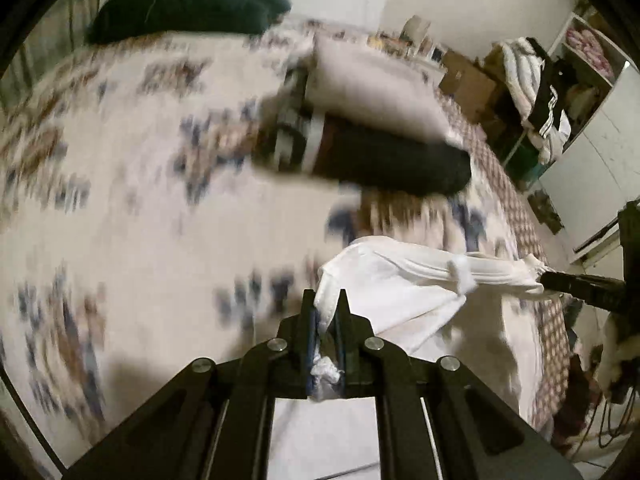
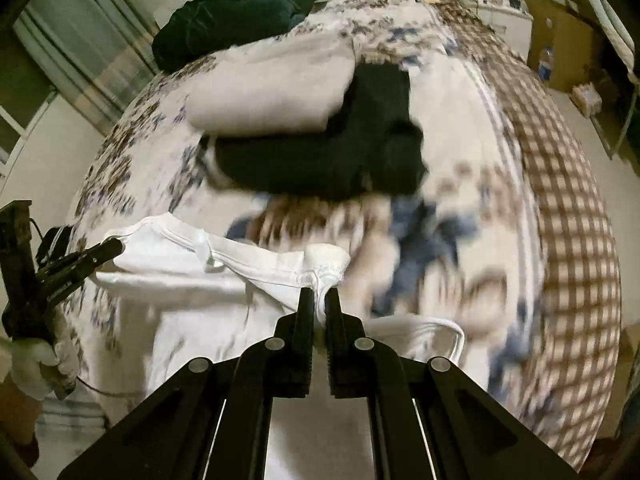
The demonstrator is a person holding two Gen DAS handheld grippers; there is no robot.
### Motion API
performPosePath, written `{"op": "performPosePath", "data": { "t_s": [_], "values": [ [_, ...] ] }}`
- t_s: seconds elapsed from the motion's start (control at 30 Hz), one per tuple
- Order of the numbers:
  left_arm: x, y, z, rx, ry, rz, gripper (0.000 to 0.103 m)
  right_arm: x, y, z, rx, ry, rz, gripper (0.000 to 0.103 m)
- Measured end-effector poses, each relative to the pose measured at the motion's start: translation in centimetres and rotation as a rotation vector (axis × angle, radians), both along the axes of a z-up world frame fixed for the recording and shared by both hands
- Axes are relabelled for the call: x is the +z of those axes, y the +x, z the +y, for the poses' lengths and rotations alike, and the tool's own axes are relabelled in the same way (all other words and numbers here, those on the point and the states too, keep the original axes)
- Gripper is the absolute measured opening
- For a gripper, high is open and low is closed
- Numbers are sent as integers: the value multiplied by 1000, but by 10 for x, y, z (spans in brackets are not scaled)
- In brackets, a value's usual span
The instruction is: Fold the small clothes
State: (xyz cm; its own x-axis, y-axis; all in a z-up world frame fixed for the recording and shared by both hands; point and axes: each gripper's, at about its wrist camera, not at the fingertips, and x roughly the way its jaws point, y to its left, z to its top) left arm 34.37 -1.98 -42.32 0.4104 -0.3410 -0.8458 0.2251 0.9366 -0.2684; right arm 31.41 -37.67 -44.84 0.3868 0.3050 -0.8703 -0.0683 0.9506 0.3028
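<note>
A small white garment [image 1: 404, 284] hangs stretched between my two grippers above the patterned bedspread [image 1: 120, 168]. My left gripper [image 1: 325, 300] is shut on one top corner of it. My right gripper [image 2: 319, 300] is shut on the other top corner of the white garment [image 2: 180, 280]. The right gripper also shows in the left wrist view [image 1: 548, 278] at the far right, and the left gripper shows in the right wrist view [image 2: 116, 246] at the far left. The cloth's lower part hangs below and is partly hidden by the gripper bodies.
A stack of folded clothes, beige [image 2: 272, 88] on black [image 2: 320, 160], lies on the bedspread [image 2: 568, 240] beyond the garment. A dark green pillow [image 2: 240, 8] sits at the bed's far end. Shelves with clothes [image 1: 560, 92] and cardboard boxes [image 1: 468, 80] stand beside the bed.
</note>
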Motion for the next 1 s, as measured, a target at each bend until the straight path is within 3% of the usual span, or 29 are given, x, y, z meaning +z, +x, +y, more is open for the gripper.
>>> {"op": "performPosePath", "data": {
  "t_s": [0.1,0.27,0.37,0.4,0.43,0.5,0.6,0.73,0.8,0.87,0.9,0.93,1.0],
  "values": [
    [-33,-42,6,-6,15,124,6,-18,-49,0,6,-12,49,6],
    [-73,-83,21,15,-22,312,11,-78,-101,-9,25,17,278,7],
    [-67,-81,30,64,-36,318,25,-99,-107,-20,4,19,386,25],
    [-61,-76,35,86,-62,295,29,-98,-108,-25,-12,37,388,41],
    [-55,-71,39,108,-82,270,43,-93,-107,-31,-34,66,369,53],
    [-51,-59,46,144,-117,231,62,-80,-104,-43,-78,130,317,64],
    [-60,-27,44,161,-181,220,63,-70,-91,-58,-139,168,265,79],
    [-102,14,20,92,-134,286,63,-86,-55,-71,-171,193,241,85],
    [-126,25,10,65,-99,331,62,-104,-33,-76,-172,202,254,85],
    [-133,26,4,54,-68,321,60,-128,-12,-78,-165,212,293,85],
    [-130,24,3,48,-60,293,40,-138,-5,-77,-171,224,318,83],
    [-126,23,0,26,-43,273,18,-142,-2,-78,-178,239,316,61],
    [-119,21,-4,-9,-14,240,16,-144,3,-76,-177,235,288,13]
  ]
}}
